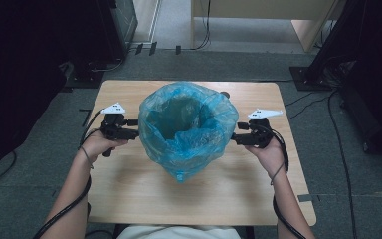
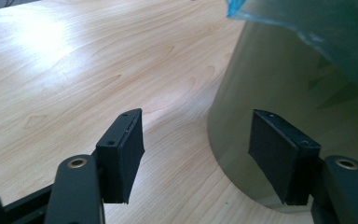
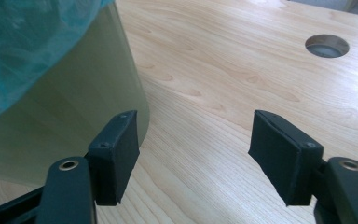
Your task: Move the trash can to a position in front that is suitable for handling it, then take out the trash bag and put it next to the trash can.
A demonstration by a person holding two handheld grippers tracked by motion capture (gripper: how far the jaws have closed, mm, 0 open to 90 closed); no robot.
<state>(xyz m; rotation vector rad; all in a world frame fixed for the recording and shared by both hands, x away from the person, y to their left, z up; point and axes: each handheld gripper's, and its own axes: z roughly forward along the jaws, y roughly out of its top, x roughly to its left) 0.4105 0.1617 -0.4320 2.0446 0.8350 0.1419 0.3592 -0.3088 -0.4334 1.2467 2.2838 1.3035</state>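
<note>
While grey carpet is surrounding it, the pale wood counter (image 1: 129,189) is carrying one thing near its middle: a pale green bin (image 2: 279,116) lined with a blue plastic bag (image 1: 186,127). The bag is spilling over the bin's rim and hanging down its outer wall, with a knotted end drooping toward the person's side. In the left gripper view the bag's edge is showing at the top right, above the bin's bare curved wall. A round cable hole (image 3: 327,45) is sitting in the counter top, well apart from the bin.

The left gripper (image 2: 196,154) is hovering just beside the bin's left side, jaws spread wide with nothing between them; its right jaw is lying in front of the bin wall, contact unclear. The right gripper (image 3: 193,156) is hovering just beside the bin's right side, jaws likewise wide and empty, its left jaw lying in front of the bin wall.

A hand (image 1: 97,144) is gripping each handle, cables trailing back along both forearms.
</note>
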